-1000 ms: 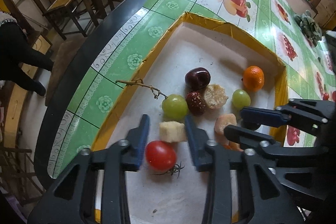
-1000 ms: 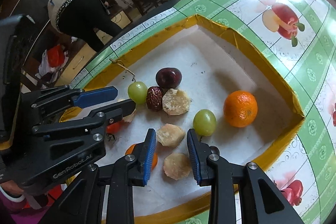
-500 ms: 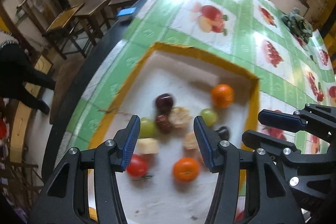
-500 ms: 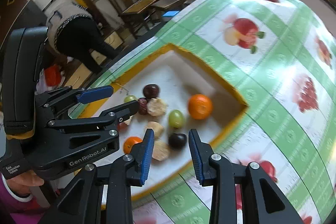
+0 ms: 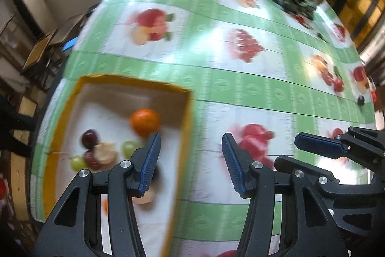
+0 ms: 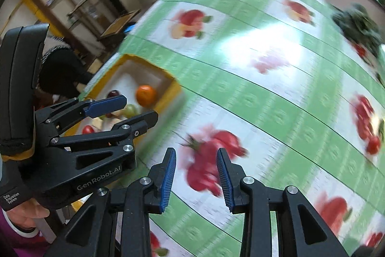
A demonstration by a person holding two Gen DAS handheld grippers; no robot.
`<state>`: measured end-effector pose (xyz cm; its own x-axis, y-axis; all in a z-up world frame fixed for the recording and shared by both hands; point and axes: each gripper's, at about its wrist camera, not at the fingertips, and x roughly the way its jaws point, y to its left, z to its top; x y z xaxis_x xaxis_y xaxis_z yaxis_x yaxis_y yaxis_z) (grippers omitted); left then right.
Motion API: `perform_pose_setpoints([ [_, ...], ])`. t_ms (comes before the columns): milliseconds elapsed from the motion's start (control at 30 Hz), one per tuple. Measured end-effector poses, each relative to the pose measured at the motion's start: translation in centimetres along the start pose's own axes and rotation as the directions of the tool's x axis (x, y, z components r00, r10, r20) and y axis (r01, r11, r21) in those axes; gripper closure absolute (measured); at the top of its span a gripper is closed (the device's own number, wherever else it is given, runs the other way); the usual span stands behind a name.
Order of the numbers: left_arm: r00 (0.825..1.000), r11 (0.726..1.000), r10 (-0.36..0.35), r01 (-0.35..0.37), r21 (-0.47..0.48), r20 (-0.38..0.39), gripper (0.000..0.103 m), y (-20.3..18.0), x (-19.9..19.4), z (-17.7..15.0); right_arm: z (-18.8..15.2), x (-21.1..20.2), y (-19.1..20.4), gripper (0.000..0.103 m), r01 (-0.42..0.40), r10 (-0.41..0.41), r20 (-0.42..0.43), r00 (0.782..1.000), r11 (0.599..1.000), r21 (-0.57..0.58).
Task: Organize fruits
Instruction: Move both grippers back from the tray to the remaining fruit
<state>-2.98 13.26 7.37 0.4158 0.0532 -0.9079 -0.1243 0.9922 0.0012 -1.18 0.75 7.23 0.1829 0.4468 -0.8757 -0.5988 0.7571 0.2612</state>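
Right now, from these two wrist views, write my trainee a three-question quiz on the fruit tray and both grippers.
1. True or false: the left gripper is shut on the orange.
2. Which holds the fruit: A) a green bowl, B) the yellow-rimmed tray, C) a wire basket?
3. Fill in: the right gripper hovers above a printed ____ on the tablecloth.

Key
1. False; it is open and empty, and the orange lies in the tray.
2. B
3. Red fruit; blur hides which kind.
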Motion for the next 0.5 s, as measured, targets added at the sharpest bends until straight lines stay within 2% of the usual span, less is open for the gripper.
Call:
perform_pose_setpoints([
  [500,0.993,0.981,-0.104,0.11,0.159,-0.046,0.05,-11.8,2.6,1.7,-5.2,-3.5,-9.9,0.068,0.073,-0.074,-0.004,0.997,0.979,0.191],
])
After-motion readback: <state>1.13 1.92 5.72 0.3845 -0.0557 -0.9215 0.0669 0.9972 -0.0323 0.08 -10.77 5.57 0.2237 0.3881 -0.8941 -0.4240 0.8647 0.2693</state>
